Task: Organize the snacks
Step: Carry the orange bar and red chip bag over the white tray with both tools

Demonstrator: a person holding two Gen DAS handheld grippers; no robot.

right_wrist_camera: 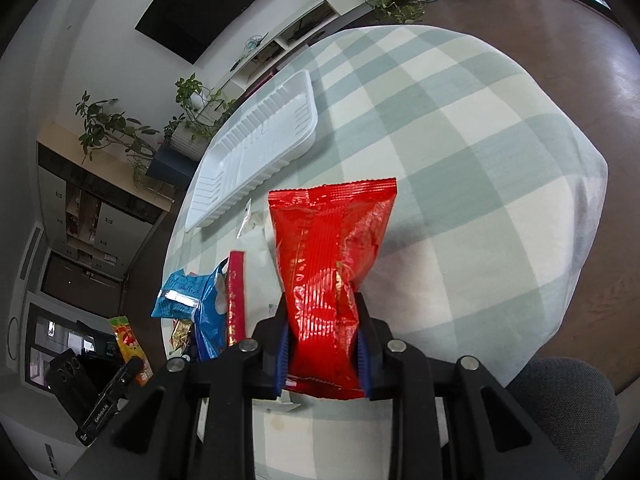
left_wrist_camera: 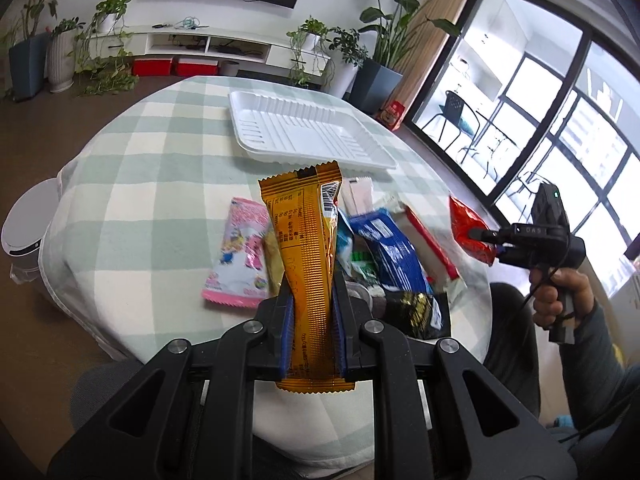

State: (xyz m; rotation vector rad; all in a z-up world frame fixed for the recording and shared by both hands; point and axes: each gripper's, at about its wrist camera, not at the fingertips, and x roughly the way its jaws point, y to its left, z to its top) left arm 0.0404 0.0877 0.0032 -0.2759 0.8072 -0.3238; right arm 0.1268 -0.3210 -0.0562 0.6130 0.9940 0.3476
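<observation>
Your left hand-held gripper (left_wrist_camera: 312,312) is clamped on the orange snack packet (left_wrist_camera: 306,248), blue pads pinching it near its lower end, packet standing up out of the jaws above the desk (left_wrist_camera: 132,184). Your right hand-held gripper (right_wrist_camera: 323,340) is clamped on the red snack packet (right_wrist_camera: 330,264), wrapper crumpled in at the waist where the pads press; the left view shows that same packet off the desk at the right edge, your right hand (left_wrist_camera: 560,296) on the grip. The white tray (left_wrist_camera: 304,132) sits on the far side of the checked cloth, nothing in it. The rest of the snacks lie in a loose pile between tray and you: pink packet (left_wrist_camera: 240,252) flat on the left, blue packet (left_wrist_camera: 394,252) in the middle, a red-and-white bar (left_wrist_camera: 430,240) just right of it, and a black-and-gold packet (left_wrist_camera: 418,312) nearest you. The pale packet (left_wrist_camera: 360,196) lies just in front of the tray's near rim.
</observation>
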